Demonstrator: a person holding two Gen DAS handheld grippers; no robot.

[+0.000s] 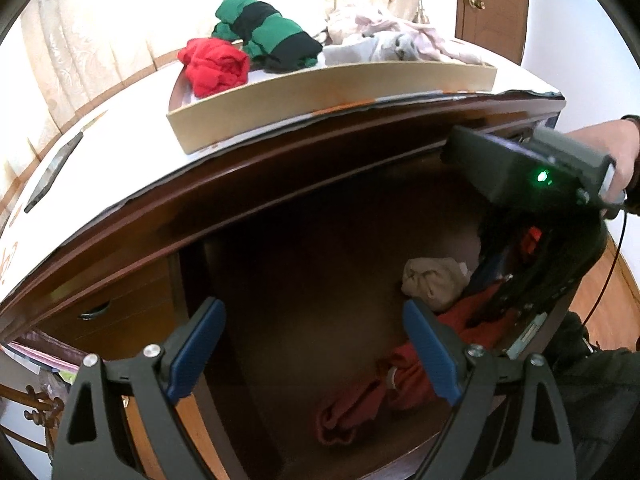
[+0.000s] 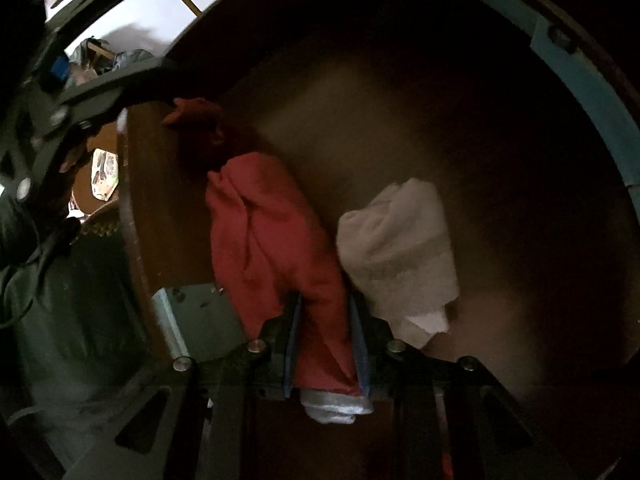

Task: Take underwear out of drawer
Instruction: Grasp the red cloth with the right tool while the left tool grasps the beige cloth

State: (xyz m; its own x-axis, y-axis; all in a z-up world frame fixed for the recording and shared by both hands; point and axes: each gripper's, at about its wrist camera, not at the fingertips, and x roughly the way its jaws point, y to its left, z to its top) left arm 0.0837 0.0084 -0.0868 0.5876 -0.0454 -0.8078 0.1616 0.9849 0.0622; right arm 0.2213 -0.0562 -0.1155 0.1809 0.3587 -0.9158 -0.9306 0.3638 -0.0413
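1. Left wrist view: the left tongs hang wide apart and empty over the open drawer; red underwear lies inside, beside a beige garment.
2. Right wrist view: the right tongs are clamped on the red underwear in the drawer.

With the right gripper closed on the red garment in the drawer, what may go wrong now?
1. The right gripper pinches only one end of the red garment; the long rest may slip free or catch on the drawer front.
2. The beige garment lies against it and may be dragged along.
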